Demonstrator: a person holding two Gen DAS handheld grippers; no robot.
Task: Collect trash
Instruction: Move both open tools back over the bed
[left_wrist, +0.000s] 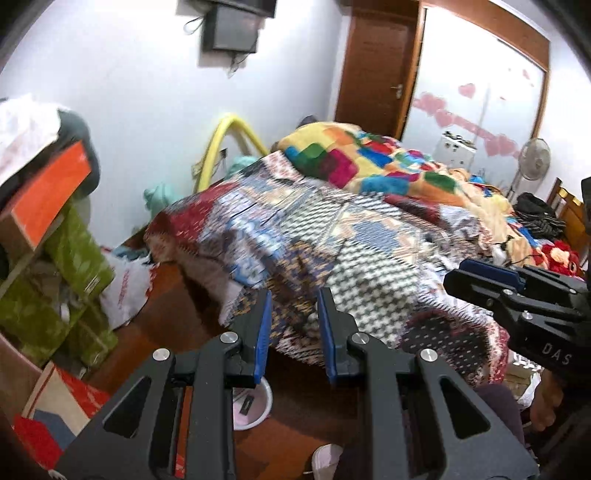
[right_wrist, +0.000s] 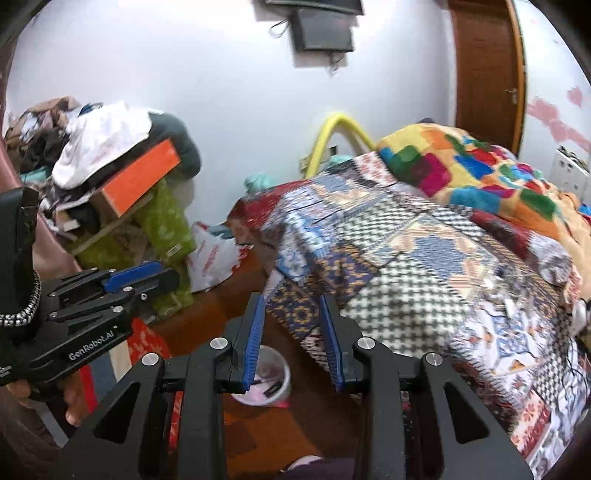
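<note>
A small pale pink bin (right_wrist: 271, 380) with a few scraps inside stands on the red-brown floor, just below my right gripper's fingers; it also shows in the left wrist view (left_wrist: 255, 406). My left gripper (left_wrist: 294, 332) is open and empty, held in the air in front of the bed corner. My right gripper (right_wrist: 291, 336) is open and empty above the bin. Each gripper shows in the other's view: the right one at the right edge (left_wrist: 517, 291), the left one at the left edge (right_wrist: 110, 291). Both views are blurred.
A bed with a patchwork quilt (right_wrist: 406, 277) and a bright blanket (left_wrist: 369, 162) fills the right. A cluttered pile with an orange box (right_wrist: 140, 177), green boxes (left_wrist: 74, 266) and a white plastic bag (right_wrist: 210, 258) stands at the left wall. A brown door (left_wrist: 376, 62) is behind.
</note>
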